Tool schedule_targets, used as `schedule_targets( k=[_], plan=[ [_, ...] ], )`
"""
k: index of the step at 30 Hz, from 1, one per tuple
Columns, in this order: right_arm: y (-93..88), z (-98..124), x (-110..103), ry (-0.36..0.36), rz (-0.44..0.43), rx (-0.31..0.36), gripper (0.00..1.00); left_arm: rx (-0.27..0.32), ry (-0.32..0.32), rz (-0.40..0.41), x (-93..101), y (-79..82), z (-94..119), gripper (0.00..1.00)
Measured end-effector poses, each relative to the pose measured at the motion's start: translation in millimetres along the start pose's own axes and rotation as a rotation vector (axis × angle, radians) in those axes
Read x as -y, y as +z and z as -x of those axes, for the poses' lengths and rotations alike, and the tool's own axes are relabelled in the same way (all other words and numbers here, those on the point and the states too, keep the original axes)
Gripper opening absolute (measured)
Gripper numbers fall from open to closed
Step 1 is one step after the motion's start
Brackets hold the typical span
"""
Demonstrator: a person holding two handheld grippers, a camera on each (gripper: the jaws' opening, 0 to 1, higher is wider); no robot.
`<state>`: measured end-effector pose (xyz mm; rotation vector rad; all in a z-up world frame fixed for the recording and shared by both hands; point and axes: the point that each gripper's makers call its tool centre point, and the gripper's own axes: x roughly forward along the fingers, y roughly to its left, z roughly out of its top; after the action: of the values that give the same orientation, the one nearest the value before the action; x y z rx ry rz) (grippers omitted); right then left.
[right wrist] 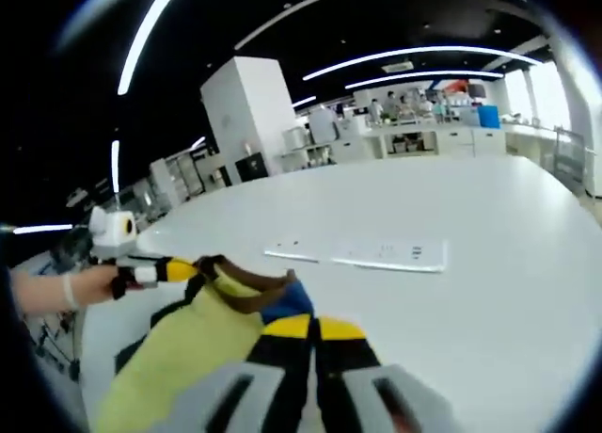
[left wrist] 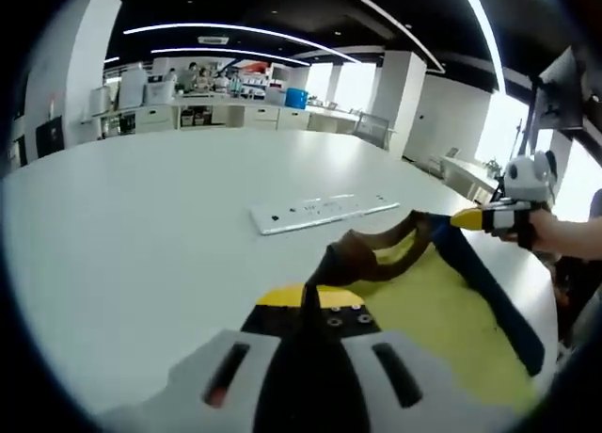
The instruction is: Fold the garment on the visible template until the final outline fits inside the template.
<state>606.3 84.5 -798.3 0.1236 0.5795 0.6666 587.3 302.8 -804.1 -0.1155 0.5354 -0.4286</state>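
Observation:
A yellow garment (left wrist: 442, 311) with a brown collar (left wrist: 362, 249) and dark blue trim hangs stretched between both grippers above the white table (left wrist: 141, 226). My left gripper (left wrist: 310, 296) is shut on the collar edge at one shoulder. At the other shoulder my right gripper (left wrist: 467, 219) is shut on the cloth, with a hand (left wrist: 546, 233) behind it. In the right gripper view my right gripper (right wrist: 313, 328) pinches the blue and brown corner of the garment (right wrist: 188, 348), and the left gripper (right wrist: 183, 268) holds the far corner. The flat white template (left wrist: 324, 212) (right wrist: 376, 254) lies on the table beyond the garment.
The round white table (right wrist: 489, 226) stretches wide around the template. Counters, cabinets and a blue bin (left wrist: 297, 98) stand far back in the room. A white pillar (right wrist: 246, 118) rises behind the table. A person's forearm (right wrist: 47, 292) reaches in at the left of the right gripper view.

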Motion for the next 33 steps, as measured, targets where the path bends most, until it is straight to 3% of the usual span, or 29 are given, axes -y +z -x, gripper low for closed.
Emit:
schedule_targets(
  k=[3,10,15,17,20,26,28,31,33],
  plan=[
    [-8.1,-9,5,-0.006,-0.013,-0.018,0.0,-0.028,0.011,0.01,-5.3,-11.9,-9,0.0],
    [-21.3,-16,7,-0.017,-0.024,-0.046,0.0,-0.041,0.006,-0.016,-10.9,-18.3,-16,0.0],
    [-17.4,-11,1,-0.018,-0.023,-0.034,0.0,-0.034,-0.002,-0.096,-6.1,-16.3,-14,0.0],
    [-15.0,-11,-1,-0.009,-0.023,-0.029,0.0,-0.029,-0.012,-0.104,-4.5,-15.1,-13,0.05],
    [-15.1,-3,-8,-0.008,0.009,-0.034,0.16,-0.034,-0.021,-0.132,-0.8,-14.1,-10,0.21],
    [-10.5,9,-16,0.028,0.008,-0.028,0.42,-0.029,-0.054,-0.149,9.1,-9.8,1,0.39],
    [-10.7,14,-22,0.036,0.052,-0.031,0.53,-0.027,-0.065,-0.16,14.1,-7.1,4,0.47],
    [-11.6,24,-31,0.058,0.044,-0.031,0.67,-0.041,-0.083,-0.217,26.6,-6.3,16,0.54],
    [-11.7,32,-36,0.061,0.046,-0.03,0.7,-0.035,-0.084,-0.215,28.9,-2.5,21,0.6]
  ],
)
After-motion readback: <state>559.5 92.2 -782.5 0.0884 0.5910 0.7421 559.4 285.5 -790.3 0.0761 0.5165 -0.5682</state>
